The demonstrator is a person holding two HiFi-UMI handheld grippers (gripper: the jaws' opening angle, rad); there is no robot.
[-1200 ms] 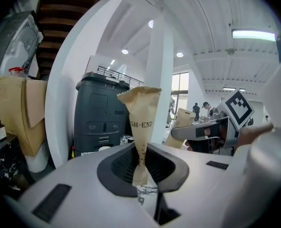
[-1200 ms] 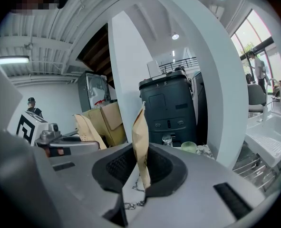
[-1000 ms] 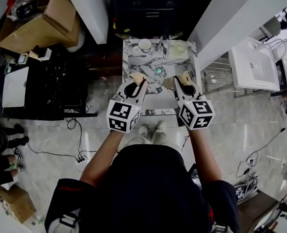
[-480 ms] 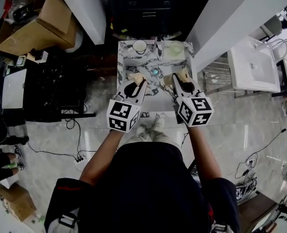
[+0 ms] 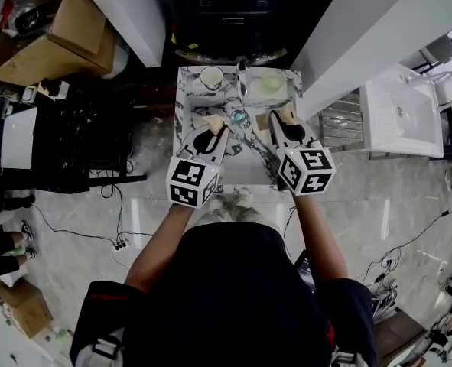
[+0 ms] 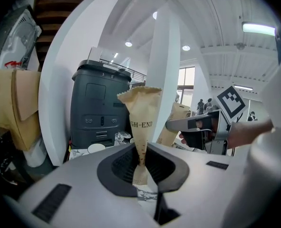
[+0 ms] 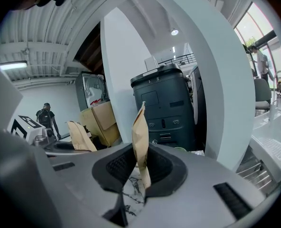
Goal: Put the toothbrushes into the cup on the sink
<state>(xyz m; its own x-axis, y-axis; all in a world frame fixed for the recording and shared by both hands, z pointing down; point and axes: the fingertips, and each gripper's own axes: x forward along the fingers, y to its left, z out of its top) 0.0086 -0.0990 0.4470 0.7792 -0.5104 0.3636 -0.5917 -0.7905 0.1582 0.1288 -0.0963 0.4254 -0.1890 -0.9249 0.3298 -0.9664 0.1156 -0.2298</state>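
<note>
A small marble sink counter (image 5: 191,98) stands below me, with a white cup (image 5: 211,76) at its back left; the cup (image 6: 96,147) also shows in the left gripper view. My left gripper (image 5: 212,128) is shut on a brown paper toothbrush packet (image 6: 142,122), which stands upright between the jaws. My right gripper (image 5: 284,124) is shut on a second brown paper packet (image 7: 140,141), also upright. Both grippers hover side by side over the basin, short of the cup. The toothbrushes inside the packets are hidden.
A pale green dish (image 5: 271,81) sits at the counter's back right, and a teal drain (image 5: 239,117) lies in the basin. Behind the sink stands a dark grey bin (image 6: 100,110) beside white columns. Cardboard boxes (image 5: 65,33) are at the left, a white washbasin (image 5: 401,109) at the right.
Both grippers have edged slightly forward over the basin, toward the back of the counter. Each still holds its paper packet.
</note>
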